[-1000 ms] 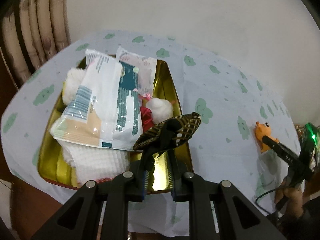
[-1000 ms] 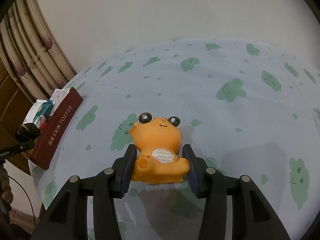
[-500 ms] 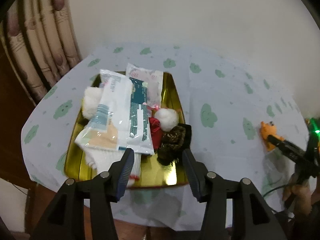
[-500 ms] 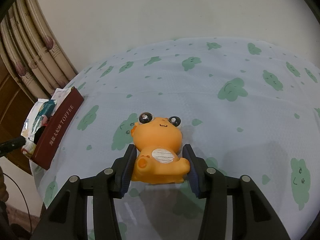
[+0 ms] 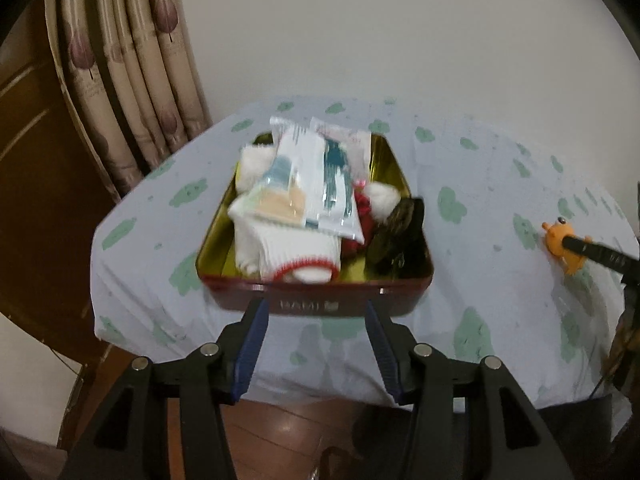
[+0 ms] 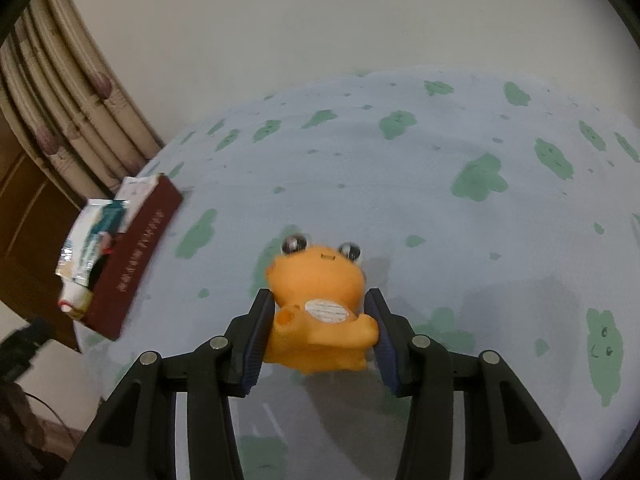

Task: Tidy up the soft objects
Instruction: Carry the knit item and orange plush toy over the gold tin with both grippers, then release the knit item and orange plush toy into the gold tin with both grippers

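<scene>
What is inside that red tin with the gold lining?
The red tin holds plastic packets on top, a white knitted cloth with red trim, a white pompom, something red and a dark patterned piece. Whatever lies beneath the packets is hidden.

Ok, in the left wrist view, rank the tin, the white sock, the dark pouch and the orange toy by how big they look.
1. tin
2. white sock
3. dark pouch
4. orange toy
The toy sits off at the edge of the fisheye view, so it may really be closer to the pouch's size.
</scene>
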The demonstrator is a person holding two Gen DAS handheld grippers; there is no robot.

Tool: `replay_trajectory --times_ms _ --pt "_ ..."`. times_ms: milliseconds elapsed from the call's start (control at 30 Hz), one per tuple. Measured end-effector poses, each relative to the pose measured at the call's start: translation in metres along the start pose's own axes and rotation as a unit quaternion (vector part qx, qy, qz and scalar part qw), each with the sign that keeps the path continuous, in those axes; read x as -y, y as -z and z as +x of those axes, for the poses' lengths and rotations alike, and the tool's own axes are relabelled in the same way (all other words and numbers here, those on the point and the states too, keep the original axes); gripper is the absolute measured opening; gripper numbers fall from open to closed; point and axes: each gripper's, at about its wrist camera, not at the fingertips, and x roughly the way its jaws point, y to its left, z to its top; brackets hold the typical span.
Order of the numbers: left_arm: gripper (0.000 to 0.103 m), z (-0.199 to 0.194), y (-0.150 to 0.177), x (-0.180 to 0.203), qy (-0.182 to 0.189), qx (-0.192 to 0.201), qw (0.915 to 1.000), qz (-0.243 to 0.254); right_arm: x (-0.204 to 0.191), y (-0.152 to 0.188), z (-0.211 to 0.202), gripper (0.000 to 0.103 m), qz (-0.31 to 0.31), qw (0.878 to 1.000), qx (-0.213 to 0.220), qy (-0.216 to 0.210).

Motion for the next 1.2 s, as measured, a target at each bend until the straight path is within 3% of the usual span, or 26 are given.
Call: replay_trajectory --times_ms 100,233,400,600,767,933,1000,1200 --pt "0.051 0.002 0.003 -0.003 0.013 -0.002 0.9999 -0.009 -0.024 -0.01 -0.006 0.04 -0.009 1.0 0.002 -0.019" --pt "0.051 0.002 0.005 -0.008 0.024 0.0 0.9996 -0.016 -0.055 -0.025 0.003 0.039 -0.053 0.998 -0.004 0.018" --pt "0.051 -0.005 0.005 -0.011 0.023 0.021 0.9994 -0.013 -0.077 -0.034 -0.005 0.039 -0.058 0.998 0.004 -0.008" --pt "0.051 -0.005 0.005 -0.011 0.035 0.019 0.9992 -0.012 -0.146 -0.065 -0.008 0.039 -0.086 0.993 0.014 -0.074" --pt "0.051 -0.005 0.004 -0.017 0.034 0.024 0.9989 -0.019 -0.201 -0.1 0.032 0.039 -0.088 0.988 -0.004 -0.128" --pt "0.051 -0.002 0.004 -0.022 0.038 0.019 0.9988 -0.026 -0.234 -0.129 0.086 0.038 -0.098 0.987 -0.007 -0.125" --pt "0.051 -0.002 0.003 -0.023 0.038 0.021 0.9987 -0.027 -0.241 -0.129 0.105 0.038 -0.106 0.988 -0.01 -0.113" --pt "0.051 -0.001 0.002 -0.027 0.037 0.017 0.9986 -0.034 -0.231 -0.1 0.123 0.038 -0.081 0.987 -0.04 -0.136"
